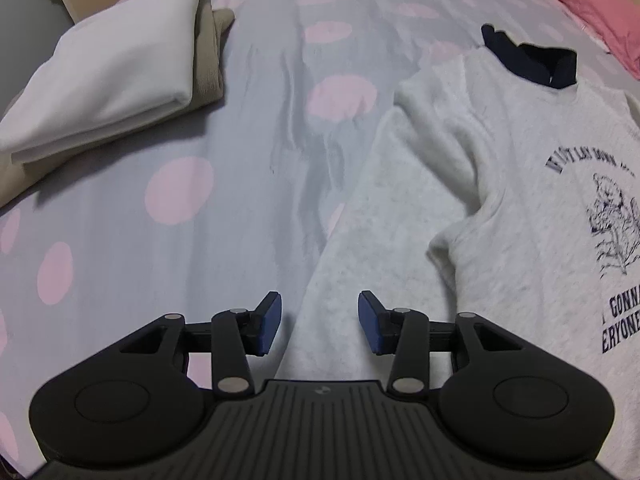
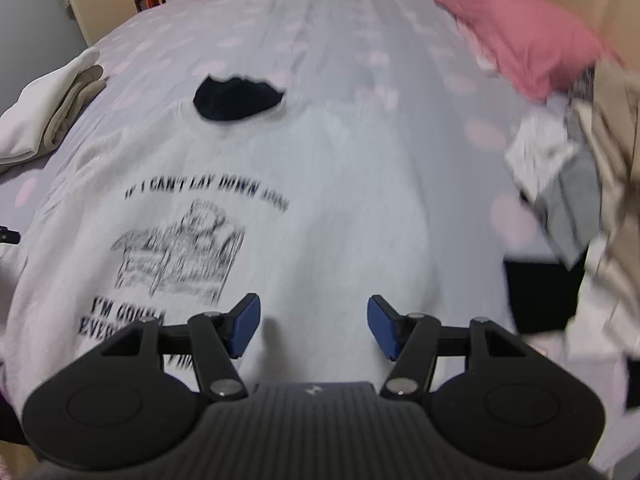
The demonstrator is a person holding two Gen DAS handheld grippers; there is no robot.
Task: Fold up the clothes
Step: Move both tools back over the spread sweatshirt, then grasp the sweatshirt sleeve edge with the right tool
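A light grey sweatshirt (image 2: pixel 340 184) with a dark navy collar (image 2: pixel 236 98) and dark printed lettering lies spread face up on the bed. In the left wrist view the sweatshirt (image 1: pixel 520 152) fills the right side, its sleeve (image 1: pixel 384 216) running down toward me. My left gripper (image 1: pixel 319 322) hangs open above that sleeve's edge, nothing between its blue pads. My right gripper (image 2: pixel 314 326) is open over the lower front of the sweatshirt, right of the print, holding nothing.
The bed sheet (image 1: pixel 248 128) is pale grey with pink dots. Folded white and beige clothes (image 1: pixel 112 76) are stacked at the left. A pink pillow (image 2: pixel 520 36) lies at the far right, with a loose pile of mixed garments (image 2: pixel 580 184) below it.
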